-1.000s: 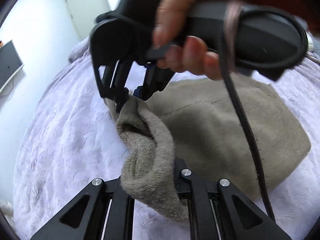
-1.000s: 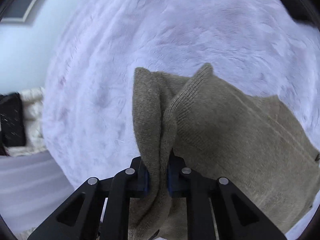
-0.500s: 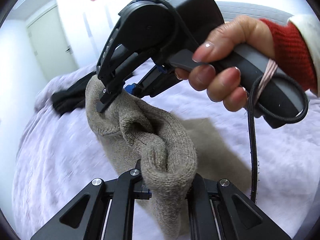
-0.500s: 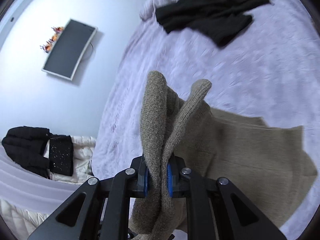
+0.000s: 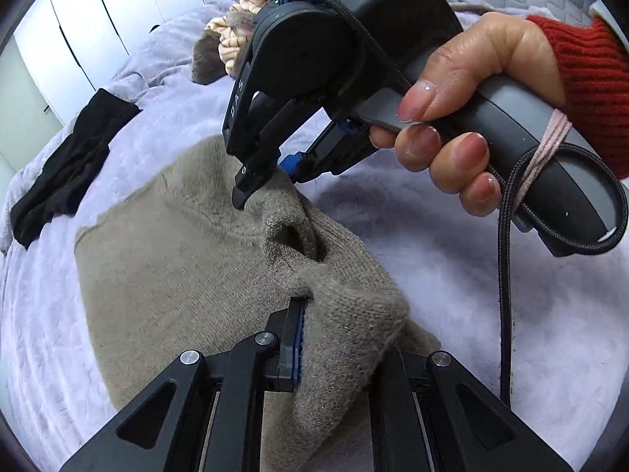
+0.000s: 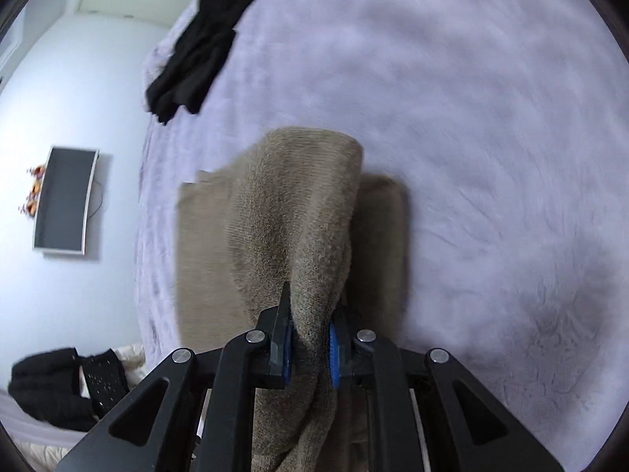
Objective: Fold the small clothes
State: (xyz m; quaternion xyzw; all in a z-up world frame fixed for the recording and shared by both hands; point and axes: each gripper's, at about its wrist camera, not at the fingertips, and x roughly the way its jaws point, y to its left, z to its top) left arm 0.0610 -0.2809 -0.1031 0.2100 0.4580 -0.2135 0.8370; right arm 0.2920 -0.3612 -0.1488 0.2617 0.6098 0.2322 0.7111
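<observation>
Mid-fold — left gripper (image 5: pixel 310 338) and right gripper (image 6: pixel 308 338) both clamped on the beige knit garment (image 5: pixel 165 259), center frame on the lilac bedspread (image 5: pixel 452 275). Next, probably: lay held edge flat over the lower layer, then release.

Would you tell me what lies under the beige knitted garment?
The beige knitted garment rests on a lilac fleecy bedspread, bare all round it. Whether anything lies beneath the knit is hidden.

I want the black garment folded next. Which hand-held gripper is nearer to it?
Hard to call. Both the left hand-held gripper and right hand-held gripper are shut on the beige sweater; the black garment lies apart, beyond it.
</observation>
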